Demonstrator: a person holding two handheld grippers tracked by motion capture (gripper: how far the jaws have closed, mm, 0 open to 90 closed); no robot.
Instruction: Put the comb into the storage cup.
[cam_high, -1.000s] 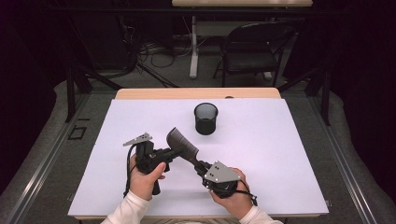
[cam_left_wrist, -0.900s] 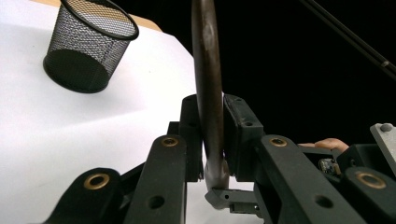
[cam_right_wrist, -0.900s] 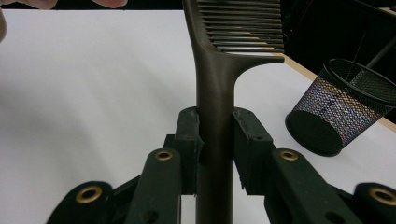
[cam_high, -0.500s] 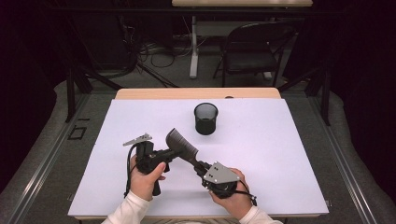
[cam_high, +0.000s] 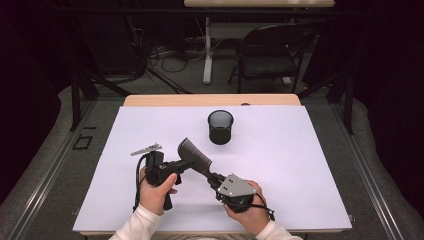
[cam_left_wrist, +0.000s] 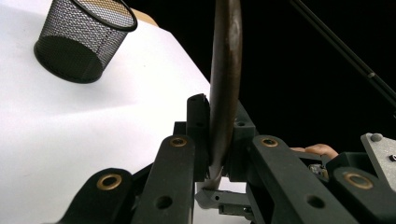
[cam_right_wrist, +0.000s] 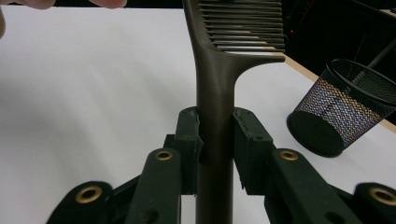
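Comb (cam_right_wrist: 215, 93), one, dark, clamped at its handle between the right gripper (cam_right_wrist: 215, 140) jaws; teeth end beyond the tips. Left gripper (cam_left_wrist: 219, 135) jaws have just been closing and now pinch the comb's thin edge. Both grippers hold it above the white table sheet (cam_high: 300, 165), near the sheet's front edge. One black mesh pen cup (cam_high: 220, 127) stands upright past the comb's teeth, apart from it. Bare sheet lies all around the fingers.
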